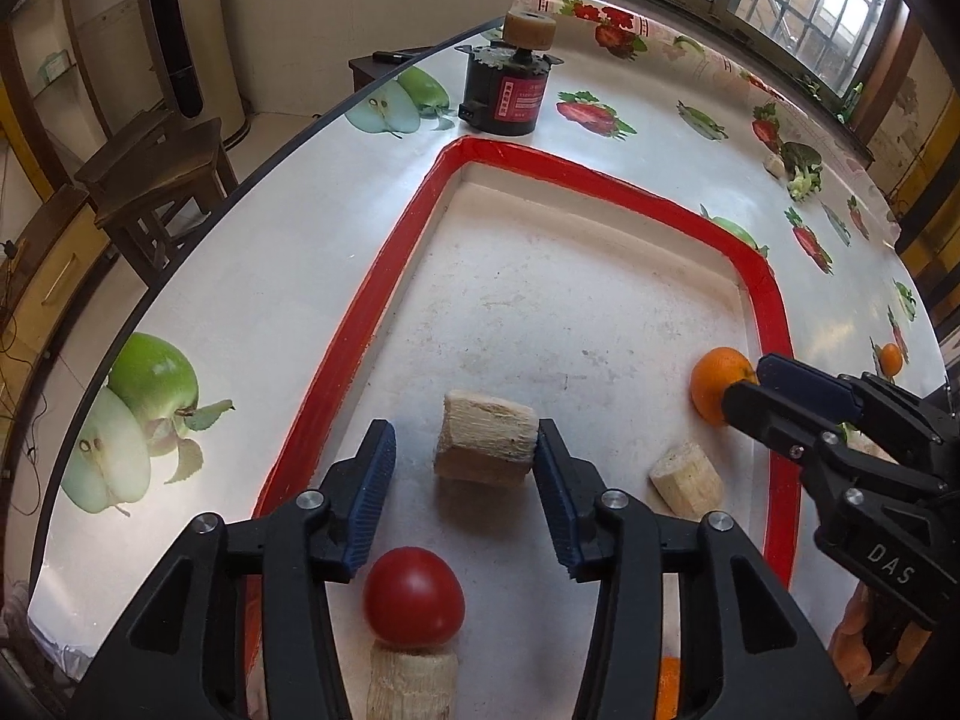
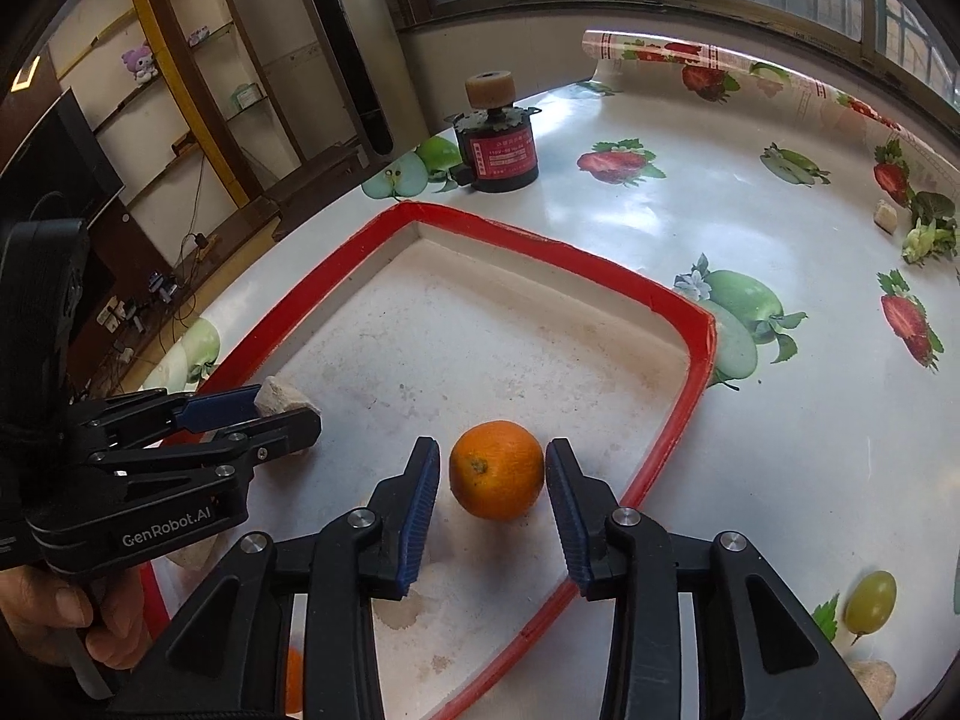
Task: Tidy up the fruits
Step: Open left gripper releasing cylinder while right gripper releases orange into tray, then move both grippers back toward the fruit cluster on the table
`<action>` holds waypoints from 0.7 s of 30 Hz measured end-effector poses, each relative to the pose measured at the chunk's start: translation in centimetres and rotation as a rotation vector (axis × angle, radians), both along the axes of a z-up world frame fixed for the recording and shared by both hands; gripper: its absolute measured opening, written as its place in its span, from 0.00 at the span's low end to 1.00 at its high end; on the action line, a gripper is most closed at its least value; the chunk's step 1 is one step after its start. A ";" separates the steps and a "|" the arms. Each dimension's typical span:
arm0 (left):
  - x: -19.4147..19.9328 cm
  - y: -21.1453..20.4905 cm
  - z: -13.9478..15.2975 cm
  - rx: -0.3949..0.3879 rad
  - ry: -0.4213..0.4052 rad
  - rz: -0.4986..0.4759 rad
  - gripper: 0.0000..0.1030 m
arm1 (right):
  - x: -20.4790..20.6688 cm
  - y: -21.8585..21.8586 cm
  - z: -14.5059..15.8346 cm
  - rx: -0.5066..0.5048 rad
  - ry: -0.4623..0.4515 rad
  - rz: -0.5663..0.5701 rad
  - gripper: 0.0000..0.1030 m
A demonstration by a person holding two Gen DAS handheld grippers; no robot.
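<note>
Roughly mid-task, by estimate: several items are already inside the red-rimmed tray [image 1: 372,276], some are still out on the fruit-print tablecloth [image 1: 252,252]. In the tray, counted from the left wrist view: one orange [image 1: 717,384] near the right rim, one tomato [image 1: 413,597] at the near end, and three pale cut chunks — one [image 1: 485,438] between the left gripper's fingers, one [image 1: 687,480] beside the orange, one [image 1: 411,684] just below the tomato. A further orange sliver shows at the bottom edge; identity cannot be told. Left gripper [image 1: 465,456] is spread, right pad touching the chunk, left pad apart from it, so nothing is clamped. Right gripper [image 2: 492,474] is spread around the orange [image 2: 497,469], small gaps seen on both sides; the orange rests on the tray floor. Still outside the tray: one green grape [image 2: 870,600], one broccoli piece [image 2: 930,228] with a pale chunk [image 2: 885,217] beside it, well apart from the tray. One motor [image 2: 497,144] stands beyond the tray, judged unrelated.
</note>
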State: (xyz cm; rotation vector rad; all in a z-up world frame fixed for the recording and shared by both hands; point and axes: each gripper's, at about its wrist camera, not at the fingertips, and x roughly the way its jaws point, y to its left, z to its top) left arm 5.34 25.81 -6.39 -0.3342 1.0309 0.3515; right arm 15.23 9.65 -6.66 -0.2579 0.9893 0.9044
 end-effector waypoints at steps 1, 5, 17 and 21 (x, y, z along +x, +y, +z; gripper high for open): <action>-0.2 -0.1 0.1 0.002 -0.006 0.001 0.44 | -0.1 -0.3 0.4 0.007 -0.007 -0.004 0.40; -1.1 -0.5 1.1 0.020 -0.039 0.012 0.44 | -0.6 -2.2 2.2 0.044 -0.040 -0.032 0.40; -2.5 -4.2 2.9 0.048 -0.103 -0.025 0.55 | -1.7 -8.7 5.1 0.123 -0.057 -0.115 0.46; -2.9 -5.5 3.2 0.047 -0.112 -0.046 0.55 | -2.2 -10.7 5.5 0.134 -0.059 -0.139 0.46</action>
